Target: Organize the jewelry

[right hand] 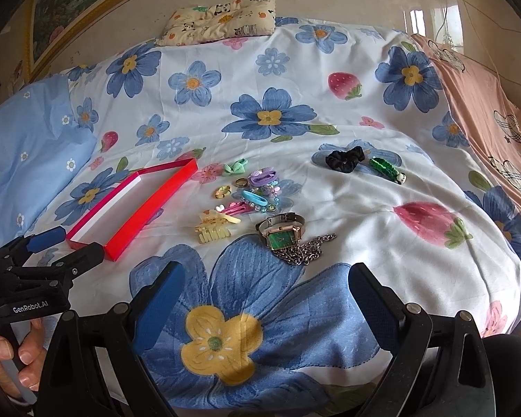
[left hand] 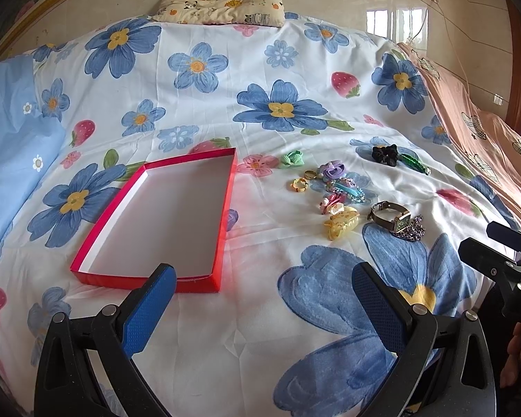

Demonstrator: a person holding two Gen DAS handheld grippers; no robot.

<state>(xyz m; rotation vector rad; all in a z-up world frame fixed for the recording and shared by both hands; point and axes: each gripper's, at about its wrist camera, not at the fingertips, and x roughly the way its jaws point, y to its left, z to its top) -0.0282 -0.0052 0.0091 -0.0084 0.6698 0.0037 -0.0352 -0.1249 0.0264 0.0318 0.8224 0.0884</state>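
An empty red box (left hand: 225, 215) with a white inside lies on the flowered bedsheet, left of centre. To its right lie a yellow claw clip (left hand: 342, 224), a green-faced watch (right hand: 283, 234), a silver chain (right hand: 305, 252), a yellow ring (left hand: 299, 185), coloured hair ties (right hand: 262, 177), a black scrunchie (right hand: 345, 158) and a green clip (right hand: 385, 168). My left gripper (left hand: 264, 274) hovers open near the box's front right corner, holding nothing. My right gripper (right hand: 267, 272) is open over a big blue flower, just short of the watch and chain, also holding nothing.
A panda-print pillow (left hand: 222, 3) sits at the head of the bed. A light blue pillow (left hand: 14, 139) lies on the left and a pink blanket (left hand: 486, 139) along the right side. A hand (right hand: 3, 358) holds the left gripper's handle.
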